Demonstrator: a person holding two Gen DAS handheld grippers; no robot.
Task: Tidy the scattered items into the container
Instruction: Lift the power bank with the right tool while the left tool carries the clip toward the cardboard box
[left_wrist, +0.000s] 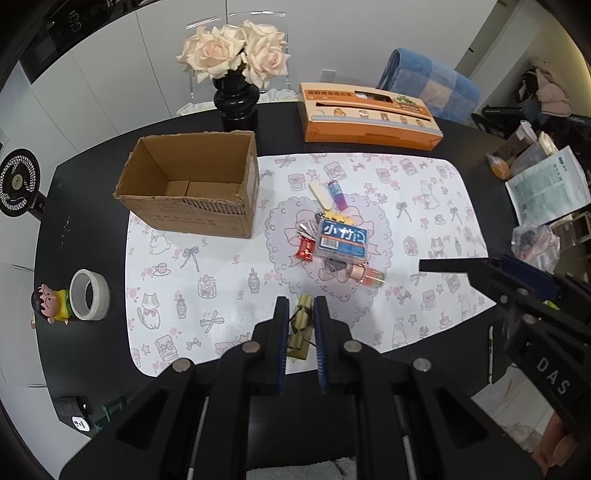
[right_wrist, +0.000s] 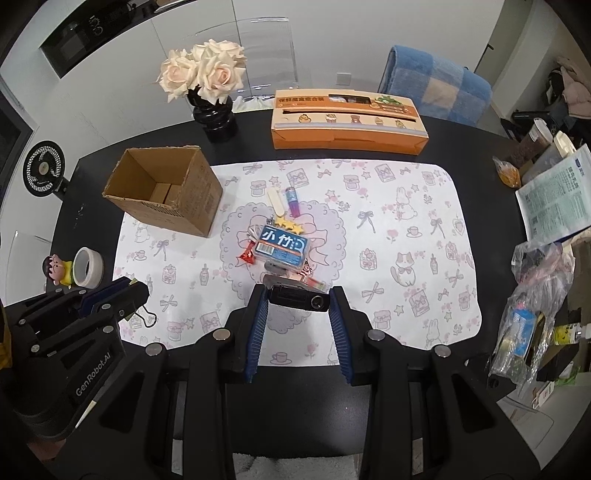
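The cardboard box (left_wrist: 192, 184), the container, stands open at the upper left of the patterned mat (left_wrist: 221, 295); only its own folded flaps are seen inside, so the tidying is judged barely begun. A pile remains at the mat's centre: a blue labelled case (left_wrist: 341, 238), a red wrapper (left_wrist: 306, 249), a purple tube (left_wrist: 338, 194), a nail file (left_wrist: 318, 192) and a peach bottle (left_wrist: 367, 275). A bundle of pale sticks (left_wrist: 301, 328) is clamped in the narrowed left gripper (left_wrist: 301, 306), low in the left wrist view. A black cylindrical item (right_wrist: 298, 297) is held between the right gripper (right_wrist: 298, 295) jaws, spread moderately. The held black item is shown clearly only by the right wrist view; the stick bundle is shown properly only by the left. Both held items have yet to be carried to the box.
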